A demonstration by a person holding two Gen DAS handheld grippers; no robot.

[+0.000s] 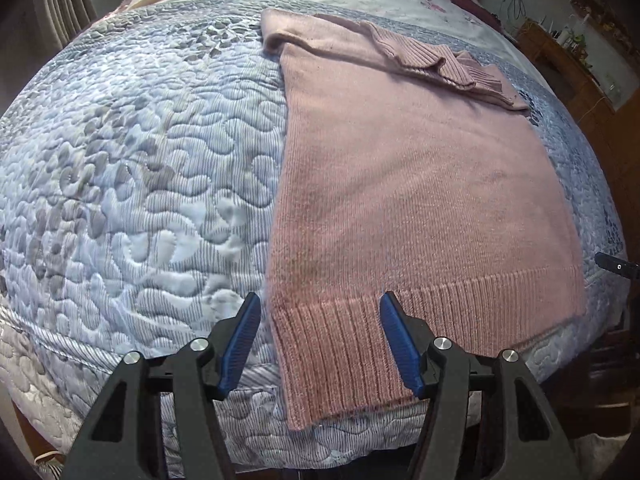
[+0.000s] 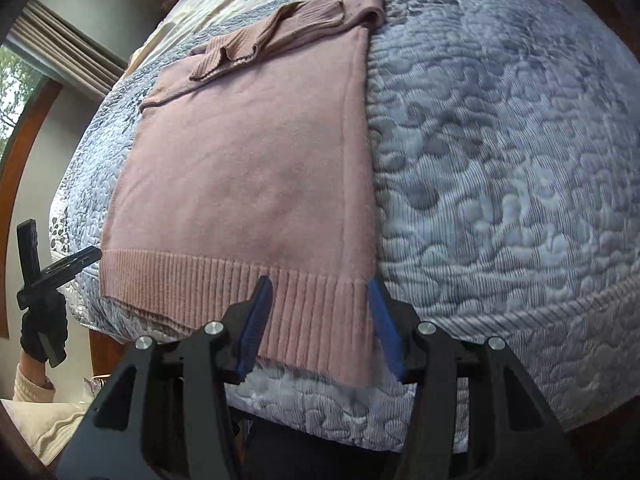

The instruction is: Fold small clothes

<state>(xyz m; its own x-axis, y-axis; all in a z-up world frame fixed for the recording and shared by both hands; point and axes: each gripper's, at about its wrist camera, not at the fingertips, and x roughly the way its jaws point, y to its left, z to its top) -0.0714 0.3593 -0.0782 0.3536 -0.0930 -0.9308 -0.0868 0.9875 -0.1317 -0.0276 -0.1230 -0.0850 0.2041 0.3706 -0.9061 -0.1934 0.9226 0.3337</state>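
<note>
Fingers spread over pink sweater on quilted bedspread.

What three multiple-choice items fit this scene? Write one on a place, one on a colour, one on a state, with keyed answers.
1. Where does the sweater lie?
A. on the quilted bedspread
B. on a chair
C. on the floor

2. What colour are the gripper pads?
A. red
B. blue
C. white

3. How does the left gripper stand?
A. shut on the hem
B. shut on a sleeve
C. open at the ribbed hem

Answers: 1 A, quilt shows all round it; 2 B, blue pads in both views; 3 C, the jaws stand apart.
</note>
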